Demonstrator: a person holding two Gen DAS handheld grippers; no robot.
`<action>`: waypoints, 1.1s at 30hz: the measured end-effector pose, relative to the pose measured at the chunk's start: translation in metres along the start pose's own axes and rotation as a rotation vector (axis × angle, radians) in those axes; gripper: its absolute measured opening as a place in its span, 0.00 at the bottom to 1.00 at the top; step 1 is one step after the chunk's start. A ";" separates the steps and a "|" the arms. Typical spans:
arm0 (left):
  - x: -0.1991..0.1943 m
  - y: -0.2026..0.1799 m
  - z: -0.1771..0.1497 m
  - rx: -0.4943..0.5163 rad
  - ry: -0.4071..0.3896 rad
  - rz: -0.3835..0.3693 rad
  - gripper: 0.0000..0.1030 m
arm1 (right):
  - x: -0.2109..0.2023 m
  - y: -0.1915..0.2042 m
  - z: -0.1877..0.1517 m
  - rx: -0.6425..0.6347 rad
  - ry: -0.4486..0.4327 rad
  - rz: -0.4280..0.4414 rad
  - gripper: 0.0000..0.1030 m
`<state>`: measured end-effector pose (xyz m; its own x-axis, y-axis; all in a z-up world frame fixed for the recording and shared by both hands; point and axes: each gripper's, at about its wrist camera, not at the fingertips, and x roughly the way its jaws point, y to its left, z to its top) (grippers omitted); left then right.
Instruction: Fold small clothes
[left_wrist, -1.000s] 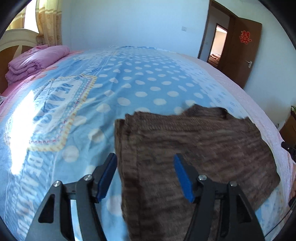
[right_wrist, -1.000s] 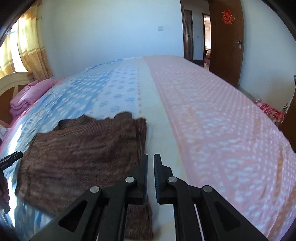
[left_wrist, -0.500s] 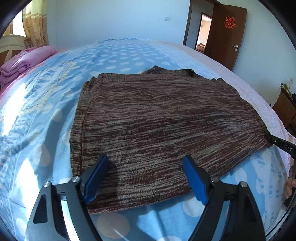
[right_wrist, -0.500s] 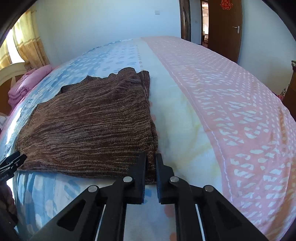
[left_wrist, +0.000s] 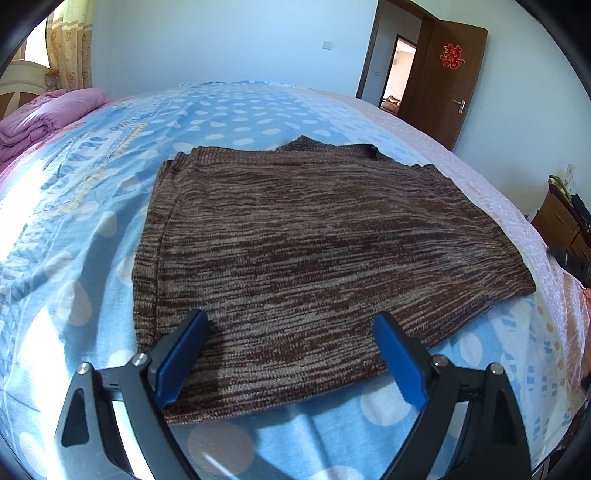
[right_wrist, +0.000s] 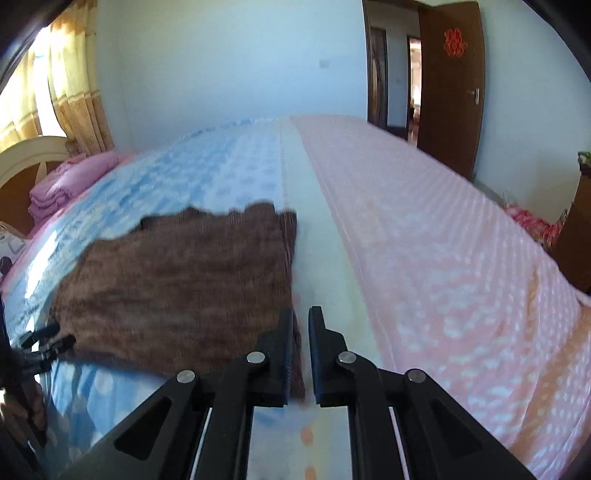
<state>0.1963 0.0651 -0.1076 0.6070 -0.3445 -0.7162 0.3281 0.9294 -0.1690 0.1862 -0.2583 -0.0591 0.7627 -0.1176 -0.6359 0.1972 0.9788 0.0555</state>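
Left tongs (left_wrist: 290, 332) opening wider over the flat brown knit (left_wrist: 295, 240) — nothing gripped; right tongs (right_wrist: 301, 321) stay shut, empty.

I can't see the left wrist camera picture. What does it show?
A brown knitted garment lies flat on a blue polka-dot bedspread. The left gripper is opening just above its near edge, blue-padded fingers not pressing it.

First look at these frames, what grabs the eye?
The brown knit garment lies flat mid-bed on the blue polka-dot bedspread. The left gripper hangs over its near edge, blue-padded fingers opening and touching nothing. Beyond, a red ornament marks the open wooden door.
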 end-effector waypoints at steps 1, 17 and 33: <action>0.000 0.000 0.000 -0.002 -0.001 0.004 0.92 | 0.007 0.007 0.014 -0.009 -0.012 0.012 0.08; -0.005 0.015 -0.002 -0.089 -0.051 -0.043 0.95 | 0.183 0.000 0.053 0.029 0.181 -0.111 0.14; -0.013 0.023 -0.004 -0.154 -0.079 -0.042 0.95 | 0.097 0.169 -0.033 -0.215 0.138 0.220 0.14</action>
<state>0.1930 0.0914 -0.1048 0.6523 -0.3867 -0.6519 0.2432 0.9214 -0.3032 0.2729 -0.0990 -0.1365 0.6791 0.1099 -0.7258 -0.1083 0.9929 0.0491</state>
